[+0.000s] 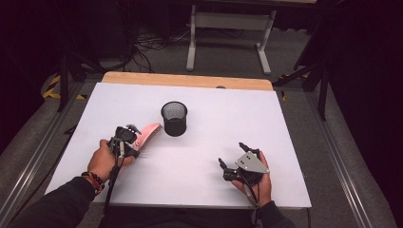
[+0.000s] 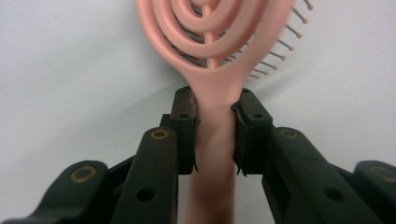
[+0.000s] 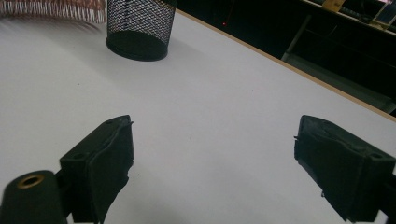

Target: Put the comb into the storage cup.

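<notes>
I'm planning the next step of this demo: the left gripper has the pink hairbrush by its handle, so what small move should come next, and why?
Probably lift the pink hairbrush slightly off the table. The left gripper is shut on its handle, the head lies low beside the black mesh cup, and it must clear the rim. The right gripper rests open, apart.
</notes>
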{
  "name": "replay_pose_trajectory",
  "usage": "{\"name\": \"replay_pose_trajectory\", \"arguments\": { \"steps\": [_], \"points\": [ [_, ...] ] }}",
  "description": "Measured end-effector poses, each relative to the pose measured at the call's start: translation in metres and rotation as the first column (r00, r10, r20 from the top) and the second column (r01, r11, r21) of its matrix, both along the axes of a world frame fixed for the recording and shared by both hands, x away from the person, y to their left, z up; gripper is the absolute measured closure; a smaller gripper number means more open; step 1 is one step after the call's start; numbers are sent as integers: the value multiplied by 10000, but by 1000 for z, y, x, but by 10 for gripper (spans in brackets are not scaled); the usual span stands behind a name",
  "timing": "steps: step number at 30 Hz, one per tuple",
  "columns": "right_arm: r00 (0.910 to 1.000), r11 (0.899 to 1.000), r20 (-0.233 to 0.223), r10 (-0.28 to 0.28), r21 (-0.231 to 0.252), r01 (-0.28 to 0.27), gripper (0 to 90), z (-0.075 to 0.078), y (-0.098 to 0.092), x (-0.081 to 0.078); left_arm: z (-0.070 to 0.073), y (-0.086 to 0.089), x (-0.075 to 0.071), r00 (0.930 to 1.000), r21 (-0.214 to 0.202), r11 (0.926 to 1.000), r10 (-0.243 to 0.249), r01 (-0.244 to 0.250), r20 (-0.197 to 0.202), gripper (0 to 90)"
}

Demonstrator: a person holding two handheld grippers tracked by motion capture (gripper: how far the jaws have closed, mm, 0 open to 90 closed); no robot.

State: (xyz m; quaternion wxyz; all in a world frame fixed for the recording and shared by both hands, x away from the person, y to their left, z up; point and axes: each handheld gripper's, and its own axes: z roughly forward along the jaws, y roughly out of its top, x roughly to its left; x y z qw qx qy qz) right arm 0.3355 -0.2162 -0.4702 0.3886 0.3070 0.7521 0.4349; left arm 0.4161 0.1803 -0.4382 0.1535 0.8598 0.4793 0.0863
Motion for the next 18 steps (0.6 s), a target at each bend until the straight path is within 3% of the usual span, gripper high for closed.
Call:
{"name": "replay_pose_trajectory", "arguments": {
  "steps": [3, 5, 7, 8, 9, 12, 18],
  "points": [
    [10000, 10000, -50, 25, -29, -26, 124, -1, 1, 1, 3, 14, -1, 9997, -570, 9983, 84, -70, 242, 790],
    [9999, 9999, -127, 44, -91, -45, 124, -2, 1, 1, -1, 18, -2, 9992, -592, 9982, 27, -3, 403, 790],
    [9999, 9999, -143, 58, -149, -60, 123, -2, 2, 2, -4, 20, -3, 9992, -963, 9953, 20, 19, 400, 784],
    [9998, 9998, -171, 65, -173, -68, 123, -3, 3, 2, -5, 20, -2, 9997, -1190, 9927, -162, 180, 162, 776],
    [9998, 9997, -185, 75, -230, -79, 123, -3, 3, 2, -7, 20, -2, 9993, -1406, 9895, -358, 345, -66, 730],
    [9997, 9994, -208, 126, -328, -133, 122, -4, 4, 1, -10, 16, -4, 9984, -1389, 9892, -501, 460, -266, 568],
    [9994, 9988, -282, 198, -440, -210, 121, -5, 6, 2, -10, 15, 2, 9969, -1754, 9835, -552, 444, -569, 480]
  ]
}}
